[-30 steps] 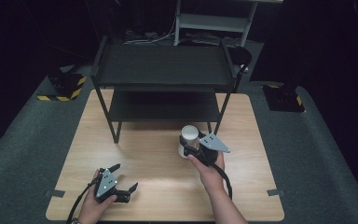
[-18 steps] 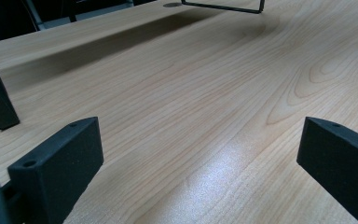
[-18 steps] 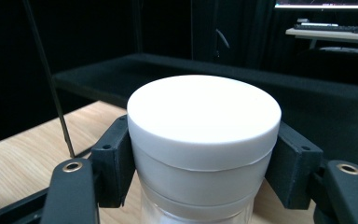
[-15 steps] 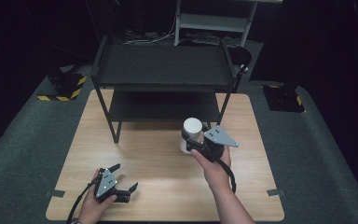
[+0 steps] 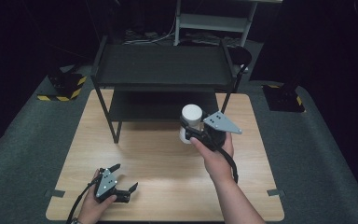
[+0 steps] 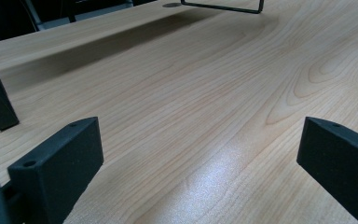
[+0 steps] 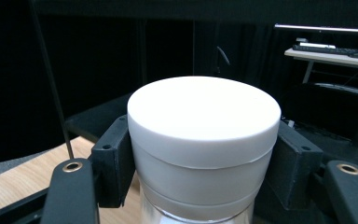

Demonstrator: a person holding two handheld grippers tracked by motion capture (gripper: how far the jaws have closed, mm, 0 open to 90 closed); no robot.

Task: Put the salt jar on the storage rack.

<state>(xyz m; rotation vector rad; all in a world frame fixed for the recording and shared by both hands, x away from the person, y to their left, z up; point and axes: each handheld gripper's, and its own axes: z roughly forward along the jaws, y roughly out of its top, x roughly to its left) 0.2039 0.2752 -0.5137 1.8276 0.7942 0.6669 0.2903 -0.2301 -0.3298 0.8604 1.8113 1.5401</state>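
A white-lidded jar (image 5: 191,118) (image 7: 203,140) is held up off the wooden table (image 5: 158,158), just in front of the black two-tier shelf rack (image 5: 163,70). My right gripper (image 5: 195,128) (image 7: 200,172) is shut on it, its jaws pressing the jar's sides just under the lid. Low at the table's front left, my left gripper (image 5: 121,179) (image 6: 200,158) stands open with nothing but bare wood between its black jaws.
The rack's lower shelf (image 5: 163,106) lies right behind the jar, and its front left leg (image 5: 115,135) stands on the table. Yellow-black striped blocks (image 5: 63,88) sit on the grey floor to the left. A desk with a keyboard (image 7: 331,49) shows far off.
My right gripper has lifted the jar and carried it forward toward the rack. The left gripper has stayed where it was.
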